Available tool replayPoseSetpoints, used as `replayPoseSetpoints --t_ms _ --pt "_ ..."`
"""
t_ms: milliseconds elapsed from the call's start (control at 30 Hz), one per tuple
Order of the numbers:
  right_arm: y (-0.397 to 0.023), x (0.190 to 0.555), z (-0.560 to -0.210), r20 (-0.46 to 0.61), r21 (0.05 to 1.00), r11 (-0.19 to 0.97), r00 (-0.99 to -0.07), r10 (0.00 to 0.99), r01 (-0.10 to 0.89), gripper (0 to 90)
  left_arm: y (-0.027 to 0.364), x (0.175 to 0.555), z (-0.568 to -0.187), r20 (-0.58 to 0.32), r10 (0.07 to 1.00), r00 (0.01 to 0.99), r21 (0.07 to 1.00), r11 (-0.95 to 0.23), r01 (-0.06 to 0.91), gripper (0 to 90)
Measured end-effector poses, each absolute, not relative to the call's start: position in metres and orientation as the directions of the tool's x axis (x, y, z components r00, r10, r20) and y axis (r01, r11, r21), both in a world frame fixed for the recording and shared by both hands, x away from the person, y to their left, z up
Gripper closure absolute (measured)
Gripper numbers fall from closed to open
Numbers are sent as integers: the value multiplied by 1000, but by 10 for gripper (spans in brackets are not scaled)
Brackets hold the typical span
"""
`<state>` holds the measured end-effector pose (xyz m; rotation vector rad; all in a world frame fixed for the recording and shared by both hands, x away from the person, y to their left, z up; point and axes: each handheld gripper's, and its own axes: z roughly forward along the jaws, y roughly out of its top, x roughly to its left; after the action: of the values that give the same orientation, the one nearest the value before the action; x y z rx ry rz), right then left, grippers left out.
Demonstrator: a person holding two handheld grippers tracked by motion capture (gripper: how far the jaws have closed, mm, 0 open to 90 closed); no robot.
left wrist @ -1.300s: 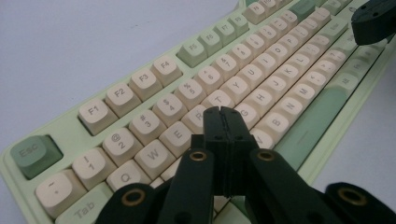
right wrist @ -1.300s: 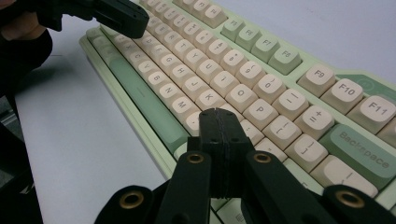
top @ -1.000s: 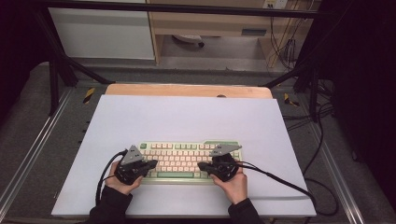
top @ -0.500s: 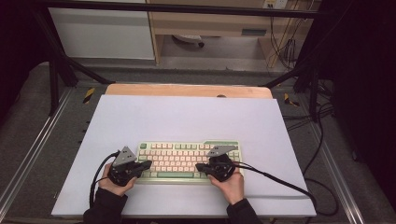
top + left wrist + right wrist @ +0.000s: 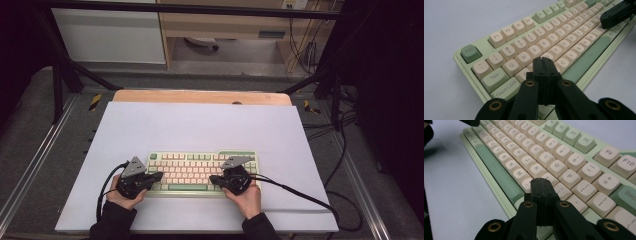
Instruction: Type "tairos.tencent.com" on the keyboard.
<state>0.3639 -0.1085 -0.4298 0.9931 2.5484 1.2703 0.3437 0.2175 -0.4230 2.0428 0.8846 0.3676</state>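
Observation:
A mint-green keyboard [image 5: 202, 172] with cream keys lies near the front of the white table top. My left gripper [image 5: 159, 176] is shut and empty, with its tips over the keyboard's left end. In the left gripper view the closed tips [image 5: 543, 60] hover just above the keys beside Caps Lock [image 5: 505, 87]. My right gripper [image 5: 212, 178] is also shut and empty, pointing inward over the right half. In the right gripper view its tips [image 5: 541, 181] sit just over the keys below P [image 5: 569, 176]. Whether either tip touches a key I cannot tell.
The white mat [image 5: 200, 125] spreads wide behind the keyboard, with a wooden strip [image 5: 200, 96] along its far edge. A black cable [image 5: 300, 192] trails from the right gripper off the table's right side. Black frame legs [image 5: 57, 85] stand at the back.

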Motion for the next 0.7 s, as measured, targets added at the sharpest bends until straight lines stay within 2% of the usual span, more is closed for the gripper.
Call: replayPoseSetpoints --t_ms 333,700 --pt "-119 361 -415 144 772 420 -775 615 477 900 208 344 -422 -51 696 716 805 -396 442 899" --pt "-122 363 -416 159 769 413 -771 616 488 900 188 346 -424 -53 669 741 798 -418 434 899"
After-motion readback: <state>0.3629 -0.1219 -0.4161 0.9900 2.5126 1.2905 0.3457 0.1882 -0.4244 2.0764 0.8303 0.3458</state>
